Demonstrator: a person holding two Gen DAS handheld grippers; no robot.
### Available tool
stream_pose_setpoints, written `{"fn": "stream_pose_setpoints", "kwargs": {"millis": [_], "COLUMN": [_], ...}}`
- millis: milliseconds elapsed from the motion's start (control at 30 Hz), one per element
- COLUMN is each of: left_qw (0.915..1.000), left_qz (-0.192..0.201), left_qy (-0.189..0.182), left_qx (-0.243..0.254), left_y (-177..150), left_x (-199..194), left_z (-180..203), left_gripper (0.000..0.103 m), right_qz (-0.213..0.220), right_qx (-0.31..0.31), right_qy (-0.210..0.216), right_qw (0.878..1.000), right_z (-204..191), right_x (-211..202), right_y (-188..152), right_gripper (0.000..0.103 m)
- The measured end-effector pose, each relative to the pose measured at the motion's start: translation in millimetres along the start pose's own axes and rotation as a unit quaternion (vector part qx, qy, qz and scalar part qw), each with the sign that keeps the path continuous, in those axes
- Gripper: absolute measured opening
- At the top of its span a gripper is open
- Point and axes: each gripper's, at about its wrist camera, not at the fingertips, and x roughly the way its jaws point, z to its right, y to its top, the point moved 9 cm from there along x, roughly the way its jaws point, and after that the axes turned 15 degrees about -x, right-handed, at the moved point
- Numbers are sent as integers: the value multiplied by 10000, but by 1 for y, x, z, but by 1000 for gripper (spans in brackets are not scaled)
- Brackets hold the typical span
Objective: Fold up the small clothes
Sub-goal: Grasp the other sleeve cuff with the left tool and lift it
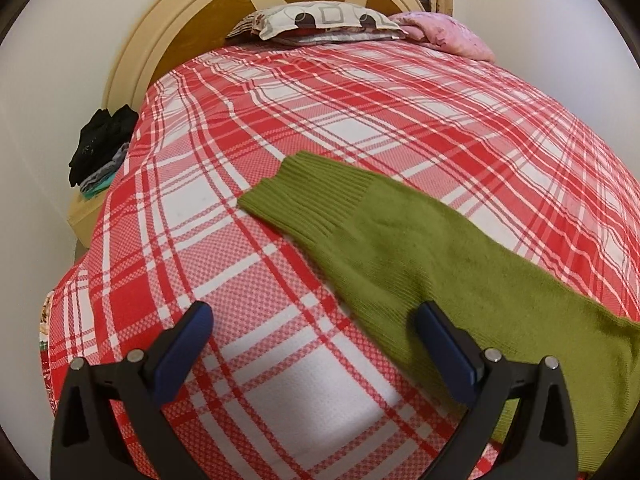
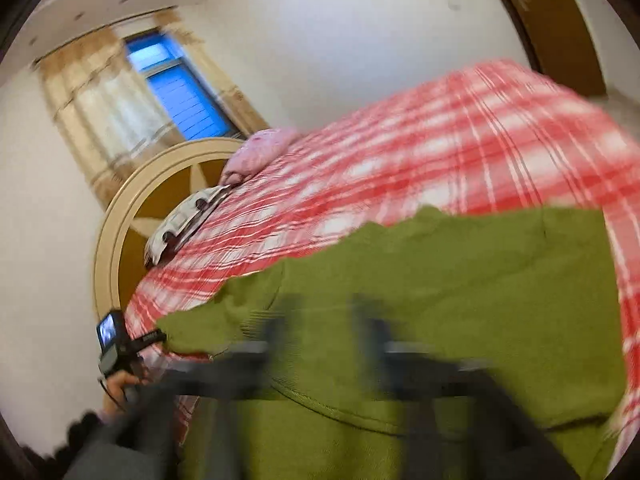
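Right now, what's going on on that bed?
A person is folding a green sweater on a bed with a red plaid bedspread, one set of tongs in each hand. The left tongs stand open over the bedspread beside a sleeve, holding nothing. The right tongs are blurred over the sweater's body; they read open, nothing visibly gripped. The sleeve lies stretched out, not yet folded in.

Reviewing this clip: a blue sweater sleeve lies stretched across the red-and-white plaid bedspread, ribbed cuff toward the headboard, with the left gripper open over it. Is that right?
Not quite: the sweater sleeve is green, not blue, as the left wrist view shows. The rest holds: it lies across the plaid bedspread, ribbed cuff toward the headboard, and the left gripper is open over it.
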Motion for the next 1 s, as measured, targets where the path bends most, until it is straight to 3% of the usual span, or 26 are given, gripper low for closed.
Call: {"fn": "stream_pose_setpoints", "kwargs": {"millis": [67,133,200,233,367,500,600,667,700,733,767,800,867,1000], "left_qw": [10000,10000,10000,10000,9993,9941,9934,9949,9956,9963,9964,9962,9968,9964], "left_qz": [10,10,8,16,53,380,629,587,517,424,322,263,40,-265], "left_qy": [-10,-21,-15,-21,-280,-552,-449,-380,-348,-320,-364,-426,-471,-482], "left_qx": [-11,-24,-19,-23,-250,-858,-845,-725,-696,-682,-693,-710,-651,-651], "left_y": [0,0,-1,0,4,19,32,37,37,37,35,32,27,21], "left_x": [0,0,0,-1,-5,-22,-34,-33,-32,-29,-26,-25,-16,3], "left_z": [0,0,0,0,-4,-28,-41,-42,-43,-42,-40,-39,-29,-11], "left_gripper": [103,103,103,103,103,103,103,103,103,103,103,103,103,103], "right_qz": [-305,-769,-870,-908,-1197,-1783,-1345,-719,-711,-1107,-1844,-1946,-1623,-950], "right_qx": [-337,-478,74,165,-45,-241,-581,-981,-891,-726,-512,-408,-428,-873], "right_qy": [-268,72,547,540,232,-710,-850,-1112,-1320,-1324,-967,-797,-859,-906], "right_qw": [9986,9959,9947,9943,9925,9811,9856,9863,9847,9823,9767,9768,9821,9875], "right_z": [-1,-7,-6,-5,-11,-10,-27,-31,-23,-17,-13,-14,-15,-34], "right_x": [6,23,33,35,40,41,25,11,14,24,47,52,48,29], "right_y": [-8,-21,-33,-36,-45,-35,-6,5,-9,-26,-57,-66,-64,-27], "right_gripper": [102,102,102,102,102,102,102,102,102,102,102,102,102,102]}}
